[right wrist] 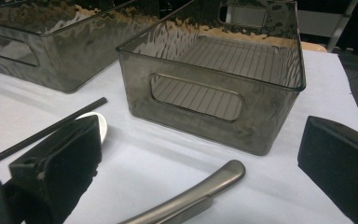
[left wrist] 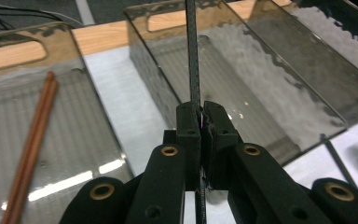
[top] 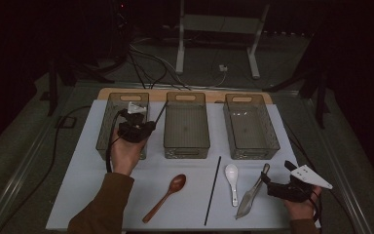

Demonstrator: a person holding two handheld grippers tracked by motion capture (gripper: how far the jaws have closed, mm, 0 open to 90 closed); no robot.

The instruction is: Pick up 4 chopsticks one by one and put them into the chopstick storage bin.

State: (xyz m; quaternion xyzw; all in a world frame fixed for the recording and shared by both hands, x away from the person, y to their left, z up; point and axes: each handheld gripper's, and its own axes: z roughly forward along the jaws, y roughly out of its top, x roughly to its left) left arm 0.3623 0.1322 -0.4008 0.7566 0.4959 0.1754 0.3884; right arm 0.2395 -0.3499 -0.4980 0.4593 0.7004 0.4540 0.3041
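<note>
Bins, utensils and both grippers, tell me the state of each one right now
Left gripper: shut on black chopstick.
Right gripper: open, metal tongs between jaws.
Left bin: holds brown chopsticks.
Middle bin: empty.
Right bin: empty.

A thin black chopstick (left wrist: 195,60) stands nearly upright, pinched low on its shaft, leaning over the gap between the left bin (top: 108,127) and the middle bin (top: 186,146) near the table's far edge. Its black twin (top: 213,190) lies flat by the near edge, between two spoons.
</note>
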